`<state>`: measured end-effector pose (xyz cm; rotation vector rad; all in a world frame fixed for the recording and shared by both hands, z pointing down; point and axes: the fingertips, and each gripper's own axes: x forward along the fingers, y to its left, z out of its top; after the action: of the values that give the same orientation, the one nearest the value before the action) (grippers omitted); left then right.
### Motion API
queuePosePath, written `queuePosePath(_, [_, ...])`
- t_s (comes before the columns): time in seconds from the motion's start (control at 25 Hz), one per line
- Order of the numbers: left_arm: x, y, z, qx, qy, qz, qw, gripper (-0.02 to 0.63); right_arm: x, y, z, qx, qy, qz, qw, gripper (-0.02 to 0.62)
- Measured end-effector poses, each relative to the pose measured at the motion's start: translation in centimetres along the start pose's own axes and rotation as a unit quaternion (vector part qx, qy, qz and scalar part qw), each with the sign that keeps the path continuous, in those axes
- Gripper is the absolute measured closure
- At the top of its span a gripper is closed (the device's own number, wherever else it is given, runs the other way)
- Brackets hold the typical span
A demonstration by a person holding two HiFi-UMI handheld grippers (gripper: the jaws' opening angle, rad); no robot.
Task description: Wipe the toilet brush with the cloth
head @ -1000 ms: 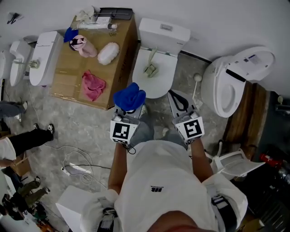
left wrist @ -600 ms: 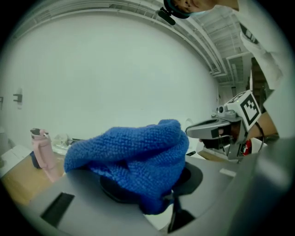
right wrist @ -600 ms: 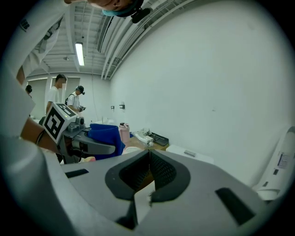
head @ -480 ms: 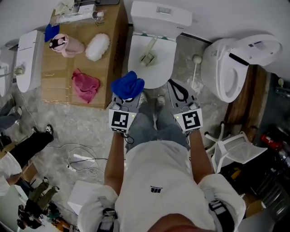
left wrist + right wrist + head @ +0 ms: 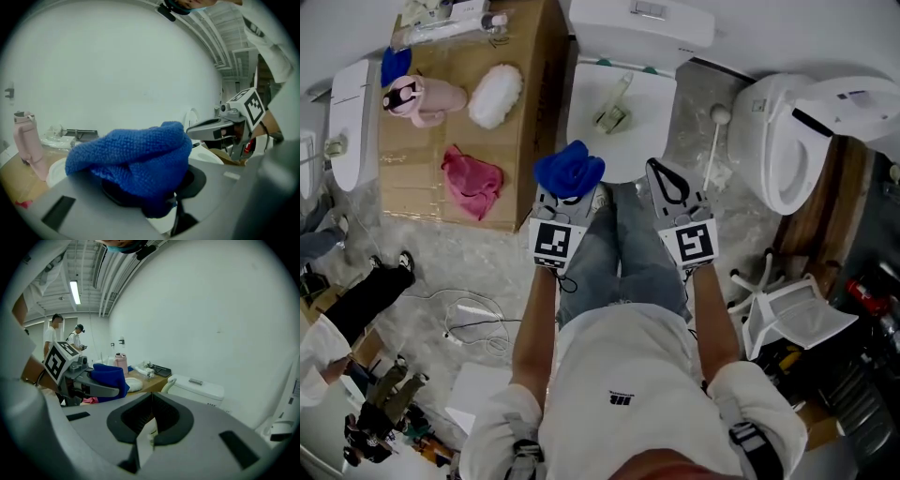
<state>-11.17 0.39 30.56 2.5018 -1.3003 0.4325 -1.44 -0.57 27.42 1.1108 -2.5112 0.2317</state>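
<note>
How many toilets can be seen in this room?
3. The middle toilet stands straight ahead, the right toilet has its lid raised, and the left toilet sits at the far left. Others may lie out of frame.

Even, bright indoor light (a ceiling tube (image 5: 75, 292) glows), with fisheye-bent, dark-vignetted edges and soft shadows.

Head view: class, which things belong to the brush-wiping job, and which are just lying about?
Job: blue cloth in the left claw; brush in the toilet bowl, likely the one to wipe.
Lying about: pink cloth, white fluffy pad, pink bottle.
</note>
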Motion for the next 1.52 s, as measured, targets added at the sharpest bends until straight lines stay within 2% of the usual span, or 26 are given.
queuePosePath(0.36, [4.9, 0.9, -3.7, -0.006, 0.023, 0.005, 0.9997, 0.459, 4.5, -2.3, -5.4, 0.029, 0.021, 0.012, 0.999, 0.598])
queuePosePath(1.0, [11.8, 2.3, -11.0, -0.012, 0.039, 0.012, 0.9991, 0.459, 11.5, -4.0, -14.7, 0.024, 0.048, 0.035, 0.998, 0.595])
queuePosePath(1.4, [15.4, 2.8, -14.9, -0.015, 0.043, 0.013, 0.9989, 0.457, 14.6, -4.9, -20.2, -0.001, 0.070, 0.046, 0.996, 0.578])
queuePosePath(1.52, [16.2, 3.1, -16.1, -0.014, 0.048, 0.016, 0.9986, 0.457, 15.7, -4.6, -21.8, -0.020, 0.089, 0.063, 0.994, 0.574])
